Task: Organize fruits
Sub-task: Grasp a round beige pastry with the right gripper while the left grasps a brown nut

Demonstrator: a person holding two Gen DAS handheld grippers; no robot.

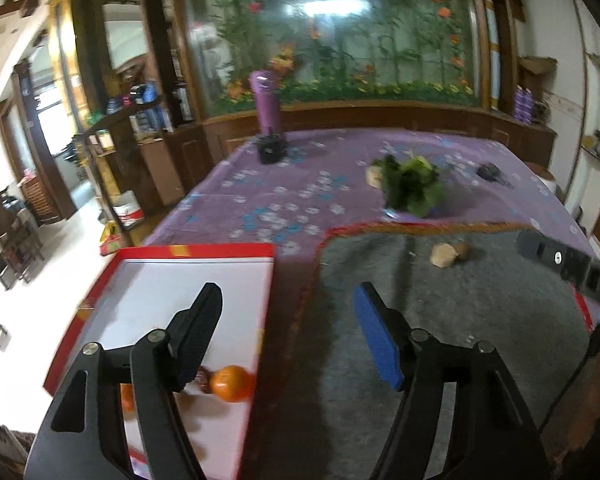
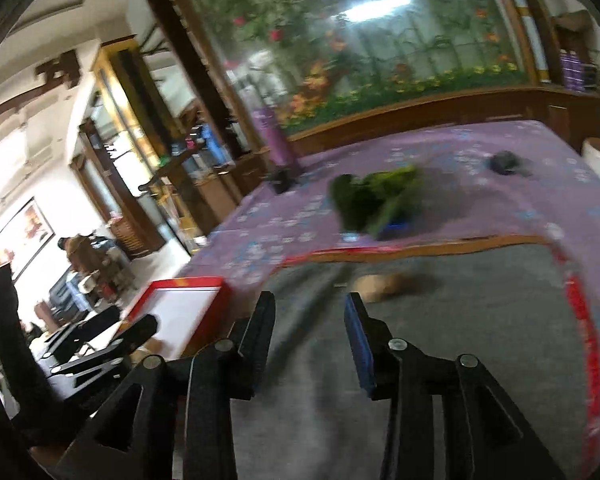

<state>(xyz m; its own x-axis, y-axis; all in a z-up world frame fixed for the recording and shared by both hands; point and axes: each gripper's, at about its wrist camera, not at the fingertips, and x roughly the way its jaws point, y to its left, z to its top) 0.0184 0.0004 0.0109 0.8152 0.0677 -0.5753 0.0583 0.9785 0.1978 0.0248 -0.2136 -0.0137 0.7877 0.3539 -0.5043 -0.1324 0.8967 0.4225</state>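
My left gripper (image 1: 288, 332) is open and empty above the seam between a red-rimmed white tray (image 1: 204, 280) and a grey mat (image 1: 460, 312). An orange (image 1: 232, 383) lies in the tray by the left finger, with a dark fruit (image 1: 204, 378) and another orange piece (image 1: 126, 396) partly hidden behind that finger. Two tan-brown fruits (image 1: 450, 255) lie on the mat ahead. My right gripper (image 2: 308, 328) is open and empty over the mat (image 2: 460, 340), with the blurred tan fruits (image 2: 380, 282) just ahead. The tray (image 2: 188, 308) and the left gripper's fingers (image 2: 140, 330) show at its left.
A bunch of green leaves (image 1: 414, 186) with a pale item (image 1: 374, 176) lies on the purple flowered tablecloth (image 1: 280, 196). A purple bottle (image 1: 266, 106) stands in a black holder at the back left. A small dark object (image 1: 490, 171) lies at the back right. The right gripper's body (image 1: 560, 260) shows at the right.
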